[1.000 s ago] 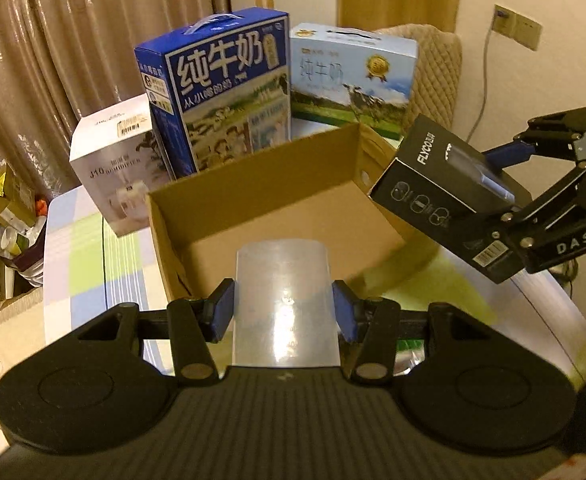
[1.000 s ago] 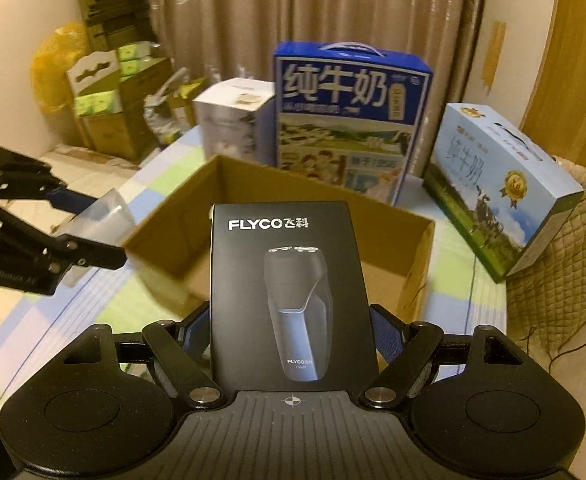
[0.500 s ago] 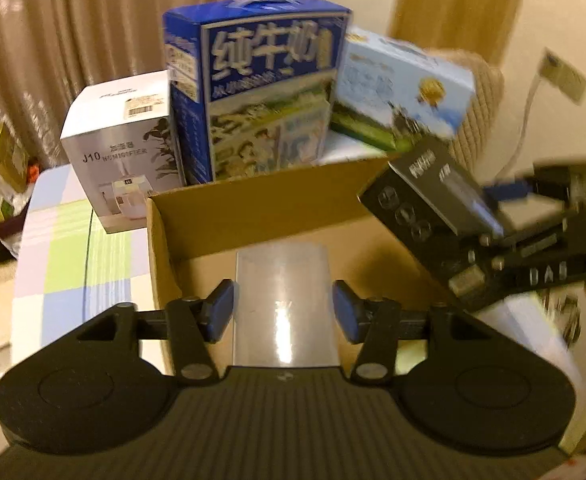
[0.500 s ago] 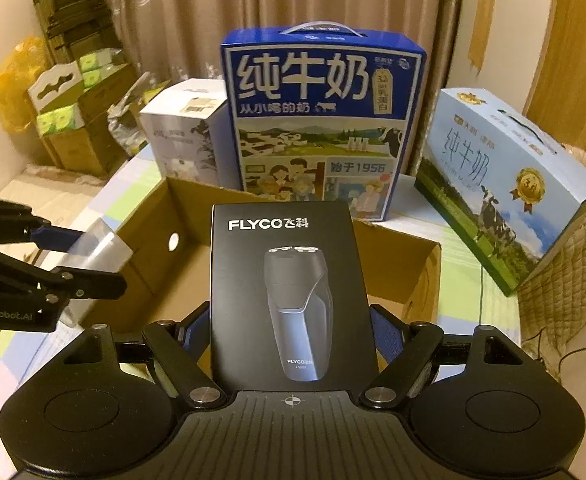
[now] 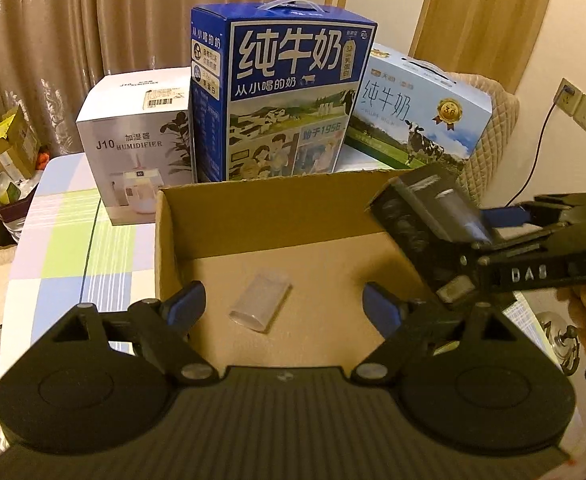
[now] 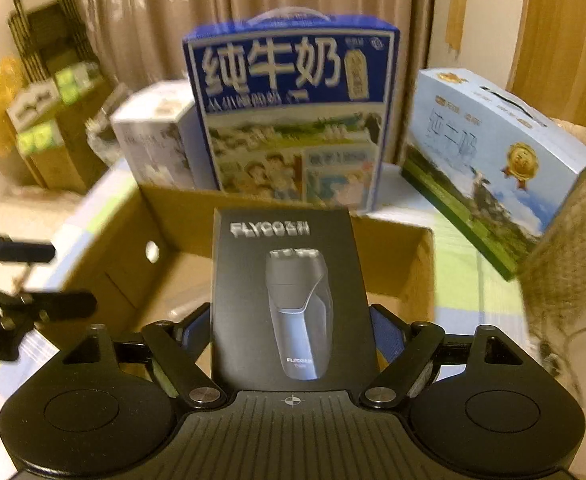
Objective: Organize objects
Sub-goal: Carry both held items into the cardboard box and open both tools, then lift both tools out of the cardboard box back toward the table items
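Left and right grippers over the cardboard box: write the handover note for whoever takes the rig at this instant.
Left gripper: open, empty, above the near edge of the cardboard box.
Right gripper: shut on the black shaver box, held above the cardboard box's right side.
Done: the clear plastic piece lies on the box floor, free of the left fingers.
Left: lower the shaver box into the cardboard box and let go. The humidifier box, the dark blue milk carton and the light blue milk carton stand on the table behind it; whether they go in too, I cannot tell.
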Available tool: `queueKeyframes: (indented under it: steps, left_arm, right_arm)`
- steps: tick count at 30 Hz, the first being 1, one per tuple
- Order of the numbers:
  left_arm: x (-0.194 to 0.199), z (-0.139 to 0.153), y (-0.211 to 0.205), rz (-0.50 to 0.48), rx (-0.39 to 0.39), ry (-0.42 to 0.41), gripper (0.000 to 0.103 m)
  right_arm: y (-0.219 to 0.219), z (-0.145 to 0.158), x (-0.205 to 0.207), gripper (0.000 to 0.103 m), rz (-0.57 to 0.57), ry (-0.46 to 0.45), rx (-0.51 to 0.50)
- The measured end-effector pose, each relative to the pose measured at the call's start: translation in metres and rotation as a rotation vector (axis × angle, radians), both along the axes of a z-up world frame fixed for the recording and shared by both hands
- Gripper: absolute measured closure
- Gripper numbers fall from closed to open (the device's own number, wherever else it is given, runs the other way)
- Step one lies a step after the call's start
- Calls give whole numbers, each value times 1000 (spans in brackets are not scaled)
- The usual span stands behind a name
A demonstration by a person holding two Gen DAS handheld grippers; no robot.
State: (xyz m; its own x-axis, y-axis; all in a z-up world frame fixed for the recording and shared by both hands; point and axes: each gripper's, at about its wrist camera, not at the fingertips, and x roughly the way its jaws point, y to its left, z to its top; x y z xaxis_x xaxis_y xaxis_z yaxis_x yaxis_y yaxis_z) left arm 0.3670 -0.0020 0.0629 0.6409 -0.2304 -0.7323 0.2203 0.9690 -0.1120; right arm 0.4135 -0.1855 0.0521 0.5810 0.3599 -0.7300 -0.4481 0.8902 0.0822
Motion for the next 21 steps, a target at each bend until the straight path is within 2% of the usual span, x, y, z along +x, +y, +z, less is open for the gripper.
queueKeyframes:
  steps: [4,13,21]
  left_arm:
    - [-8,2,-2,-5,15,-7,19]
    - [-42,7,-7,-7,20,-24,18]
    - [-98,29,-10,1,-8,-84,12]
  right_arm:
    - [-10,6,-4,19,-34,-29,71]
    - [-18,19,-31,19,-41,-59,-4]
    - [-27,47,-85,19,-27,-94,-16]
